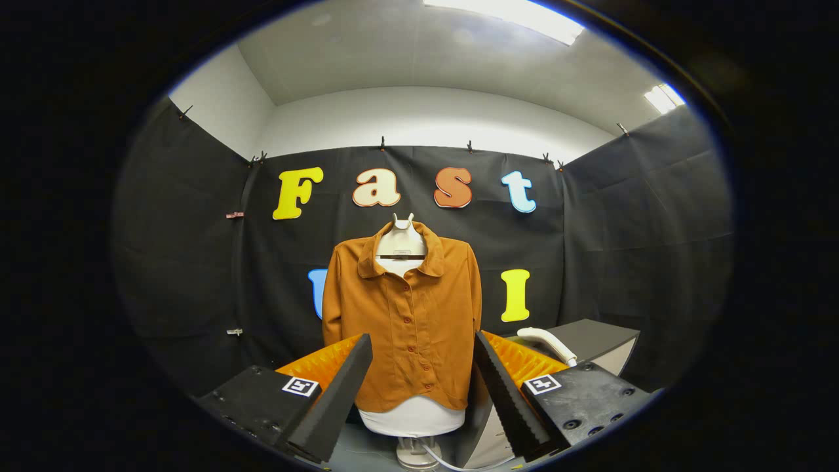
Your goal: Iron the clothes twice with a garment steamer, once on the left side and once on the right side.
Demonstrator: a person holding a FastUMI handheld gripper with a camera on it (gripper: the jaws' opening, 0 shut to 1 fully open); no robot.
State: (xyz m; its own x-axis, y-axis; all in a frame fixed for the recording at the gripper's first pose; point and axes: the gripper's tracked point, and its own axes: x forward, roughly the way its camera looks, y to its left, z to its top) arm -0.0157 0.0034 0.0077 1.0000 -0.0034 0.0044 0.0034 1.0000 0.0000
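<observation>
A rust-orange button-up shirt [406, 321] hangs on a white mannequin torso [411, 416] on a stand, straight ahead and beyond my fingers. The white garment steamer [547, 342] lies on a dark box to the right of the shirt, beyond my right finger. My gripper [419, 393] is open, its two fingers spread wide, with nothing held between them. The shirt's lower half shows through the gap between the fingers, farther off.
A dark box with a pale side [600, 344] stands to the right of the mannequin and carries the steamer. A thin white cord [446, 460] runs along the floor from the mannequin's stand [414, 455]. Black cloth walls close the booth on three sides.
</observation>
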